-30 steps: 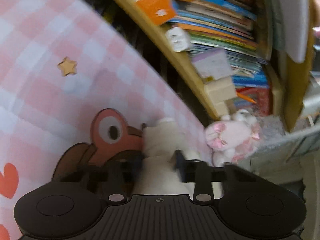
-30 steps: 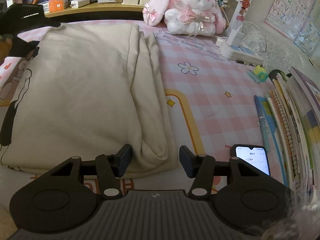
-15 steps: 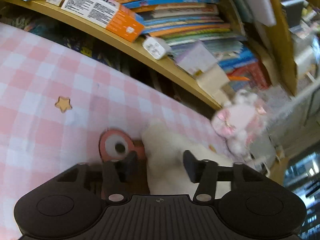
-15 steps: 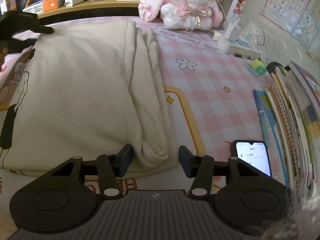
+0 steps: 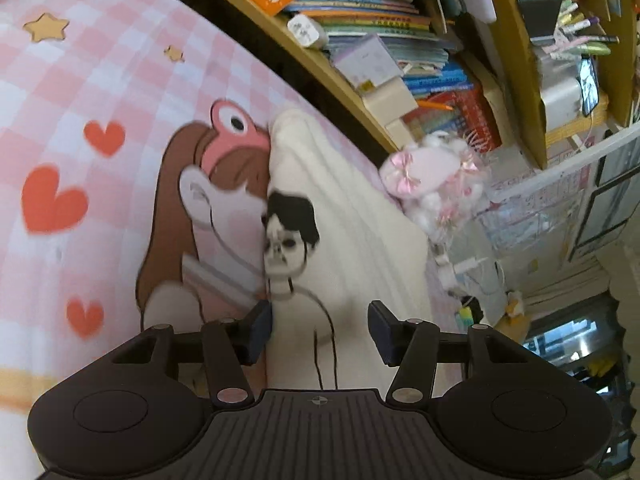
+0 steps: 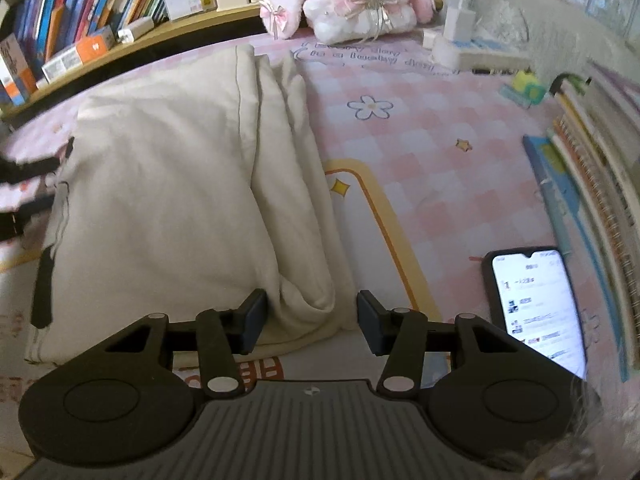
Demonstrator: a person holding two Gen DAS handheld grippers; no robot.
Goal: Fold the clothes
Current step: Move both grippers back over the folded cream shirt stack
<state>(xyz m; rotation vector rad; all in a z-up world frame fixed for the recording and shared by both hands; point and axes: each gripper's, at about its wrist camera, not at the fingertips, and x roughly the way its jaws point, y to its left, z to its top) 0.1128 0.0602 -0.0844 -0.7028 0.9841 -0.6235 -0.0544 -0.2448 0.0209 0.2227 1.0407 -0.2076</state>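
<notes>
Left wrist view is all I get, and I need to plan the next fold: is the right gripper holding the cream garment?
Observer: No. The right gripper is open; the near folded corner of the cream garment sits between its fingers, ungripped.
Operator: Anything beside it to avoid?
Observer: A lit phone lies on the pink checked mat, right of that gripper.
Operator: And past the phone?
Observer: Spiral notebooks are stacked along the mat's right edge.

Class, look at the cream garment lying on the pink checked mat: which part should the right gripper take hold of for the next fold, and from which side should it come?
Probably the bunched near corner of the cream garment, approached from the near hem. There the folded layers form a raised, rounded lobe, and the open right gripper already straddles it; elsewhere the cloth lies flat on the mat.
</notes>
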